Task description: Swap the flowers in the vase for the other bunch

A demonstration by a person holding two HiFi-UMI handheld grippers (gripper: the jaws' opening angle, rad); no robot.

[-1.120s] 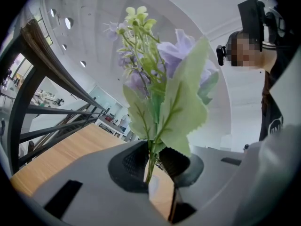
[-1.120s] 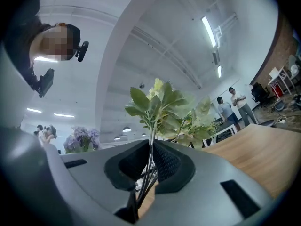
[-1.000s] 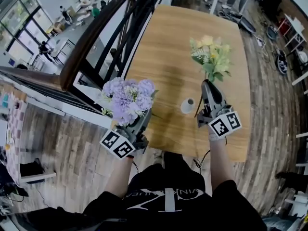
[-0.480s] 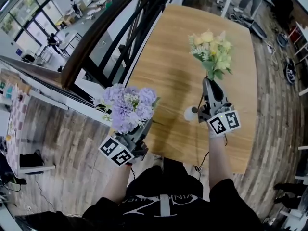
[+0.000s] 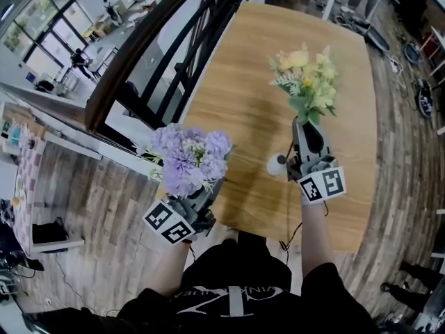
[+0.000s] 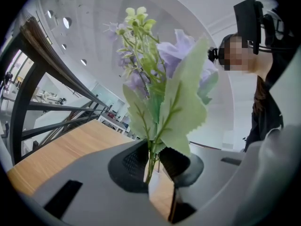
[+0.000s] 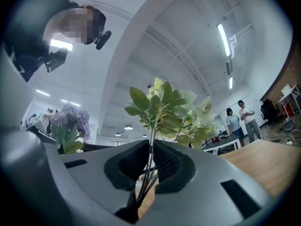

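In the head view my left gripper (image 5: 206,184) is shut on the stems of the purple bunch (image 5: 188,157), held upright off the table's near left corner. My right gripper (image 5: 301,122) is shut on the stems of the yellow-green bunch (image 5: 306,77), held above the table. The small white vase (image 5: 276,164) stands on the table just left of the right gripper; I see no flowers in it. The left gripper view shows green stems pinched between the pads of that gripper (image 6: 153,163), under the purple bunch (image 6: 162,74). In the right gripper view thin stems run through the shut gripper (image 7: 149,166) below the yellow-green bunch (image 7: 162,105).
The wooden table (image 5: 236,110) stretches away ahead, its near edge close to my body. A black railing (image 5: 156,54) runs along the table's left side with a drop beyond. Two people (image 7: 242,119) stand far off by another table. Plank floor lies to the right.
The right gripper with the yellow-green bunch has shifted a little closer to the vase and rolled slightly. The left gripper and purple bunch have stayed put.
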